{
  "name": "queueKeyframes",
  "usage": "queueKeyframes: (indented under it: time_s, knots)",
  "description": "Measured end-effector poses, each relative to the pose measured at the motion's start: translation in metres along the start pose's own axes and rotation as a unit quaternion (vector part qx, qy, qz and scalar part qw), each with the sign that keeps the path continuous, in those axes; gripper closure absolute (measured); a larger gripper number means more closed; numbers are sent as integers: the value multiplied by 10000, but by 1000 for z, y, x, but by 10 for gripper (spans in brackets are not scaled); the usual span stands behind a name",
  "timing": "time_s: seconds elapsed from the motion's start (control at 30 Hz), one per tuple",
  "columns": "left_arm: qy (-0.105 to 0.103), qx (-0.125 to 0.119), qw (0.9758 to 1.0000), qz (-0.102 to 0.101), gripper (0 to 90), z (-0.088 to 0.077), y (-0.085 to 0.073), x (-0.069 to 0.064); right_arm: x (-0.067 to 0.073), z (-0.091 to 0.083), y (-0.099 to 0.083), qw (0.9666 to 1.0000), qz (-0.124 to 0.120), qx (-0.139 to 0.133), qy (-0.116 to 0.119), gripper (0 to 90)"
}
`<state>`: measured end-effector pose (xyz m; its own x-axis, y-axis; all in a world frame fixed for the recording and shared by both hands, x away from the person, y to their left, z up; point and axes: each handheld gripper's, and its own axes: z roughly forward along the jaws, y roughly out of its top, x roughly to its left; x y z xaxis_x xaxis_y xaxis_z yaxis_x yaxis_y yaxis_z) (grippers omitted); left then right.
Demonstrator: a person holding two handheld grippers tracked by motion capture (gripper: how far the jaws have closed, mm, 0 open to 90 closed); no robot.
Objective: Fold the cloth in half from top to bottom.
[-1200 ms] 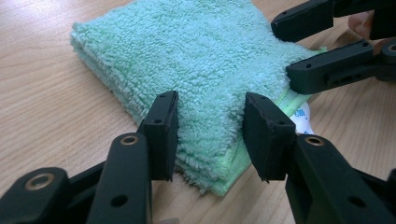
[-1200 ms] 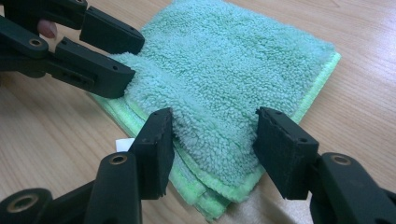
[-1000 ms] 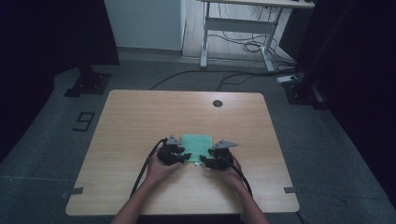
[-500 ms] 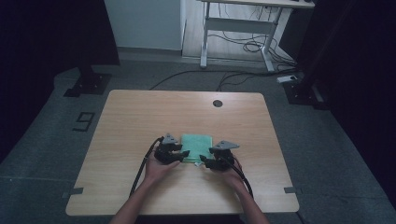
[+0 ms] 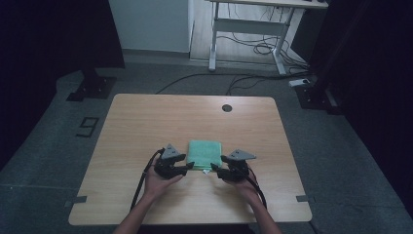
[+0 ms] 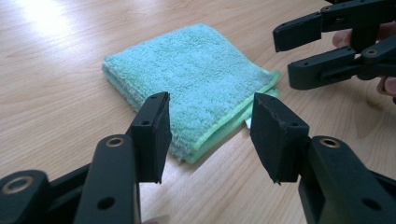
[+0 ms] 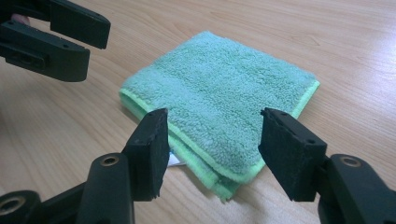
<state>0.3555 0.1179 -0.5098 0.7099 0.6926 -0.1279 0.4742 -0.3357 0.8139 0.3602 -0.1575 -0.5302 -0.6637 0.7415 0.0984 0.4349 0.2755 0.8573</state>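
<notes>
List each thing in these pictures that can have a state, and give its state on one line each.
Green towel: folded into a square, lying flat on the table, not gripped.
Left tongs: open, jaws just widened, nothing pressed between them, at the towel's near corner.
Right tongs: open, apart from the towel, at its near edge.

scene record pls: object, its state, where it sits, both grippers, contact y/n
object: green towel
state: folded into a flat square, layered edges at its near side
location: wooden table, near the front edge
left gripper: jaws apart and just been opening, nothing between them, at the towel's near left corner
right gripper: jaws apart, at the near right corner
contact: none visible
</notes>
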Motion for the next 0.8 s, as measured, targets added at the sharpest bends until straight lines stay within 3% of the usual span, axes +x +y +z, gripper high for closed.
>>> queueKeyframes:
  time_s: [0.2,0.33,0.6,0.73,0.8]
  knots:
    - [15,-48,10000,-46,466,-11,-7,-2,2,-12,-4,9999,-1,-102,67,420]
    - [-1,-51,10000,-45,453,-19,-12,-6,5,-21,-8,9998,-165,-91,63,419]
    - [10,17,10000,-34,436,-34,-28,-14,10,-44,-19,9996,-125,-222,113,404]
    - [110,85,9999,11,413,-40,-37,-16,13,-53,-25,9995,-141,-254,102,388]
    - [67,42,10000,-61,406,-43,-43,-16,14,-57,-28,9995,-106,-271,118,379]
